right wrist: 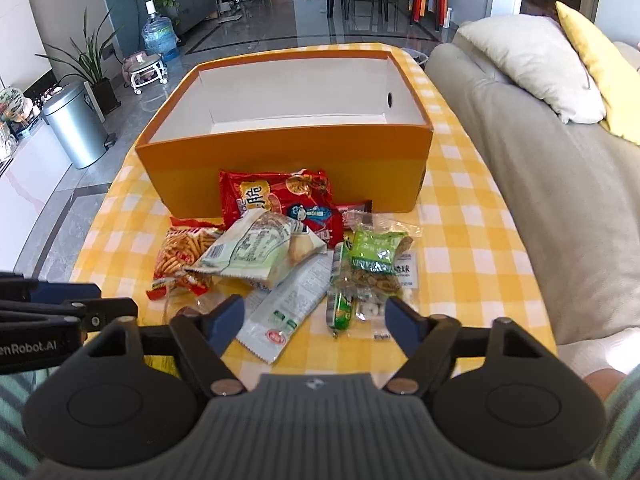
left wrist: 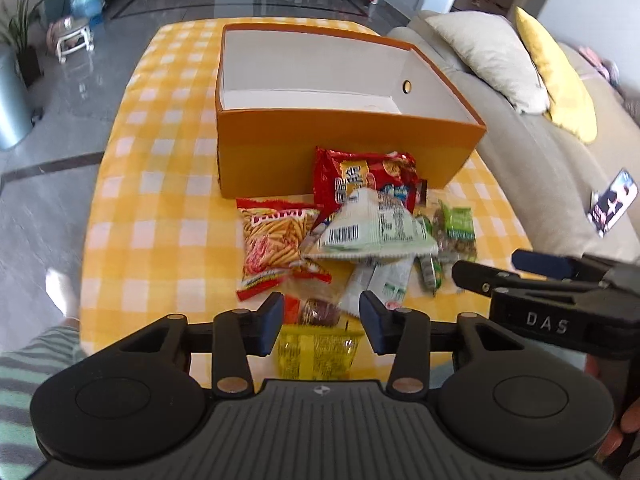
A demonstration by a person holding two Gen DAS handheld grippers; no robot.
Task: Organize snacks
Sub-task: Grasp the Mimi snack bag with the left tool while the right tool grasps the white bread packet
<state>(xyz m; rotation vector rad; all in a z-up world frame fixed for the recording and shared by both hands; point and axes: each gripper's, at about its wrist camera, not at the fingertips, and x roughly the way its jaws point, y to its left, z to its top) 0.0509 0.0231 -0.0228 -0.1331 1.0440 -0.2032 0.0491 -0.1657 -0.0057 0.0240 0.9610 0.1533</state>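
Observation:
An empty orange box (left wrist: 320,136) (right wrist: 280,160) with a white inside stands on the yellow checked tablecloth. Several snack packets lie heaped in front of it: a big red bag (left wrist: 360,176) (right wrist: 280,200), a fries bag (left wrist: 276,240) (right wrist: 184,248), a pale green bag (left wrist: 372,228) (right wrist: 260,252), a green nut packet (left wrist: 458,228) (right wrist: 376,260), a white wrapper (right wrist: 288,308) and a yellow packet (left wrist: 316,348). My left gripper (left wrist: 322,320) is open over the yellow packet. My right gripper (right wrist: 316,320) is open above the white wrapper and a green sausage stick (right wrist: 340,304); it also shows in the left wrist view (left wrist: 500,270).
A grey sofa (right wrist: 540,200) with white and yellow cushions runs along the table's right side. A metal bin (right wrist: 76,128), plants and a water bottle (right wrist: 160,36) stand on the floor to the left. Chairs and stools stand far back.

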